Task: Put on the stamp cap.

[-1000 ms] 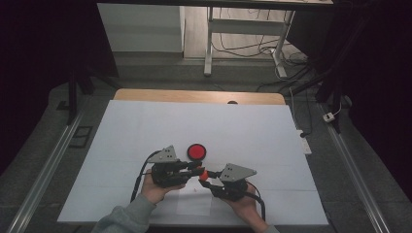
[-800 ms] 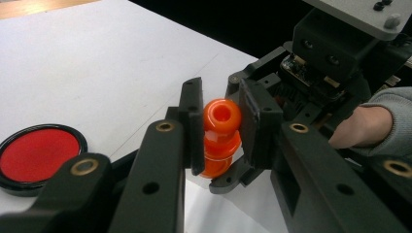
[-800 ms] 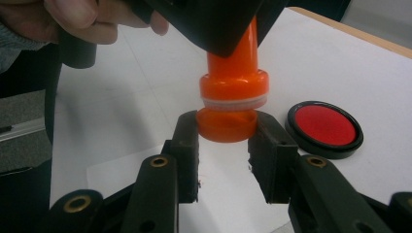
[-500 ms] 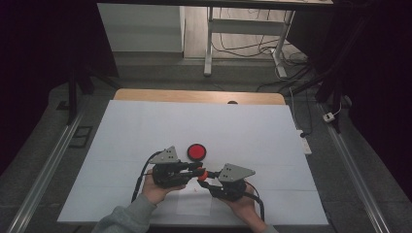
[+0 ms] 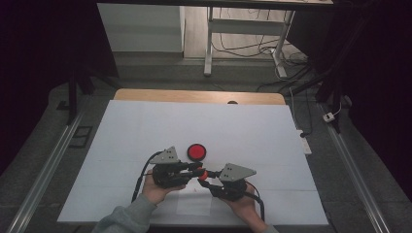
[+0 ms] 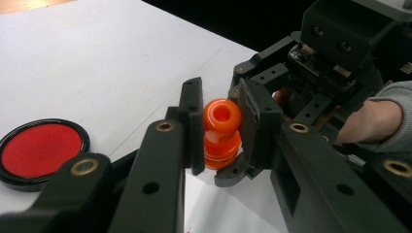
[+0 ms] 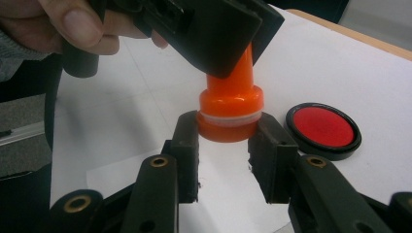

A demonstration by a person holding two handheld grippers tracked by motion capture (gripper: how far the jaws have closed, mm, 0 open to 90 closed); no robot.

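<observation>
The left claw [image 6: 218, 128] grips the orange stamp's [image 6: 221, 133] handle while the right claw [image 7: 226, 141] clamps its base, apparently to separate them.

A lab: paper-covered table [image 5: 145, 126], floor cables [image 5: 291, 77], dark surroundings.

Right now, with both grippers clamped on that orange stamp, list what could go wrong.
1. The left gripper grips the orange stamp by its narrow handle, the right gripper by its base; pulling off-axis could make one slip.
2. The red ink pad lies open close by; a sudden release might knock it.
3. A dropped stamp could mark the white sheet.
</observation>
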